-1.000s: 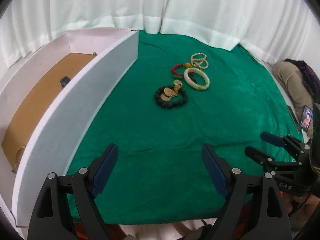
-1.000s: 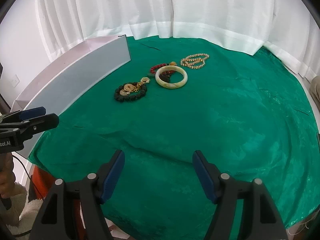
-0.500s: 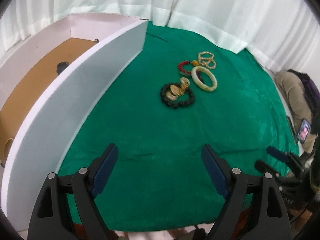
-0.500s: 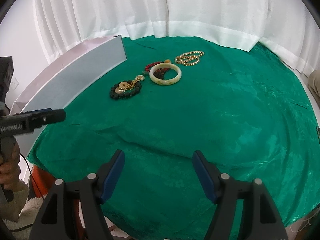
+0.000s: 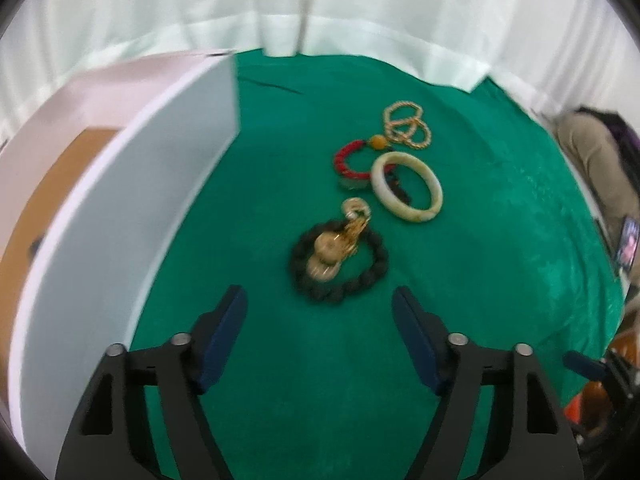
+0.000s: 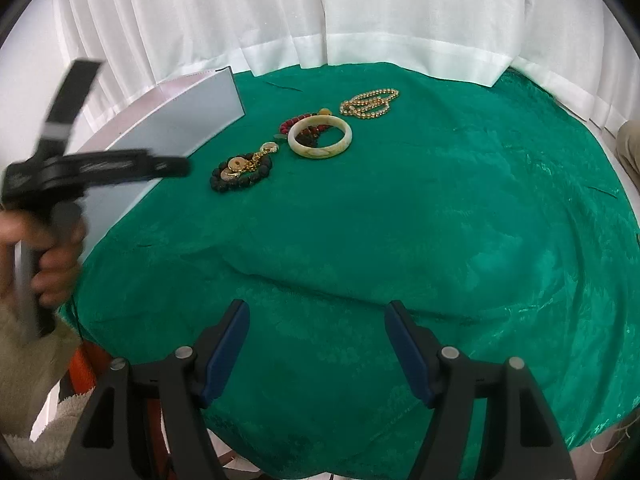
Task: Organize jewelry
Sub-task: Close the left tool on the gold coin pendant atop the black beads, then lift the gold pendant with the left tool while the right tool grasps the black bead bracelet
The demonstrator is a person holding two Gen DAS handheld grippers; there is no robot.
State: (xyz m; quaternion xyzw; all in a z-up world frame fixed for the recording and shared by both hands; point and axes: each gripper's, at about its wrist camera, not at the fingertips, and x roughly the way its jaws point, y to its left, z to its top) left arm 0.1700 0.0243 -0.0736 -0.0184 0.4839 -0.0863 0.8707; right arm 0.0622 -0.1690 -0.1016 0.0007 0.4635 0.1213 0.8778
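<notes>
Right now we have the left gripper (image 5: 320,312) hanging just short of the black bead bracelet (image 5: 340,266), pitched down at it. Its jaws have just been narrowing and nothing sits between them yet, probably pre-sizing for the bead ring so the pads don't plough into the gold charm (image 5: 334,246) lying across it. All the jewelry sits in one cluster on the green cloth (image 5: 500,260): black bracelet nearest, then the pale bangle (image 5: 408,187) overlapping the red bead bracelet (image 5: 348,162), gold bead chain (image 5: 406,125) farthest. The white box (image 5: 132,208) stands open on the left, likely the drop-off, hence left hand goes first. The right gripper (image 6: 316,332) idles over bare cloth, jaws wide and empty, well clear.
</notes>
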